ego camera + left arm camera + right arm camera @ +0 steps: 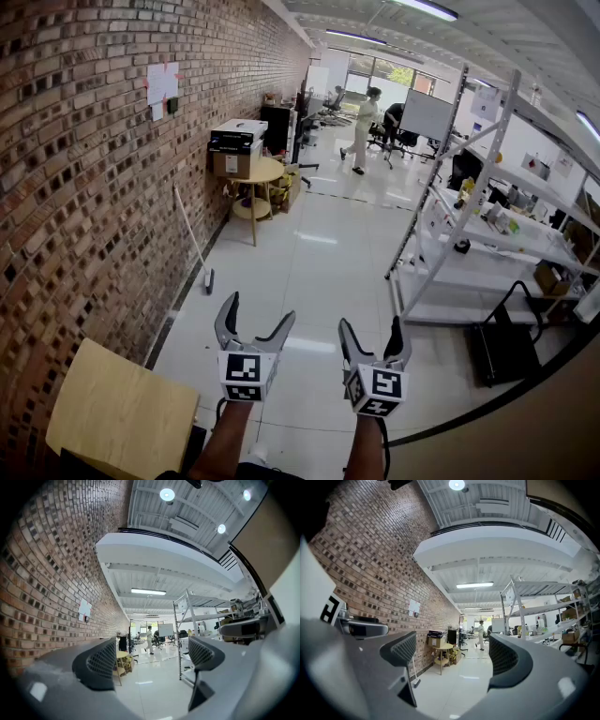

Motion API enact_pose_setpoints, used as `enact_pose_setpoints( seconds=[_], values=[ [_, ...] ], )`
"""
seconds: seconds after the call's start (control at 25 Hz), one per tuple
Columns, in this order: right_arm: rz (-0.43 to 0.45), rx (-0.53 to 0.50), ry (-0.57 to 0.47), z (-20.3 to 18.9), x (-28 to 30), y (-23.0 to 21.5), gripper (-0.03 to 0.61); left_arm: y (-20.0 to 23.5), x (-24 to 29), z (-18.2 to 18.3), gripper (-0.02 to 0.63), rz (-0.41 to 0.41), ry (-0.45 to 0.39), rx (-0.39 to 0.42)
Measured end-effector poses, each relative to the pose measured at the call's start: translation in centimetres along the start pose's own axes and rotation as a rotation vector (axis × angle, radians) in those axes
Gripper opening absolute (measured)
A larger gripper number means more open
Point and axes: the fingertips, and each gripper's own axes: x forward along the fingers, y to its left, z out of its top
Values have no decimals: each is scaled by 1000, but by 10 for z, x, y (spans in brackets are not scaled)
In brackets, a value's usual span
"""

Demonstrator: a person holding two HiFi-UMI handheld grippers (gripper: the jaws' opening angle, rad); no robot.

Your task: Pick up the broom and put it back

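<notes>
The broom (193, 242) leans against the brick wall (84, 187) on the left, its white handle tilted and its dark head (208, 279) on the white floor. It also shows low in the right gripper view, the broom (413, 676) standing just behind the left jaw. My left gripper (260, 313) and right gripper (371, 327) are held side by side at the bottom centre, well short of the broom. Both are open with nothing between their jaws. The left gripper (151, 657) and right gripper (453, 654) look level down the room.
A light wooden tabletop (122, 412) is at my lower left. A round table (260, 172) with a boxed printer (236, 142) stands by the wall beyond the broom. A metal shelving rack (469, 220) lines the right side. A person (361, 127) walks far off.
</notes>
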Motion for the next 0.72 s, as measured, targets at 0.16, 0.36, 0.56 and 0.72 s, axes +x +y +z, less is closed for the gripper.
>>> enact_pose_setpoints(
  seconds=[0.16, 0.36, 0.56, 0.72],
  values=[
    [-30, 9, -5, 4, 61, 9, 480, 44, 51, 3, 486, -10, 9, 39],
    [-48, 7, 17, -6, 121, 8, 480, 70, 103, -16, 486, -36, 53, 29],
    [-24, -11, 12, -13, 175, 1, 480, 93, 157, -25, 482, -13, 50, 13],
    [-18, -5, 21, -31, 230, -24, 480, 95, 214, -35, 476, -3, 48, 30]
  ],
)
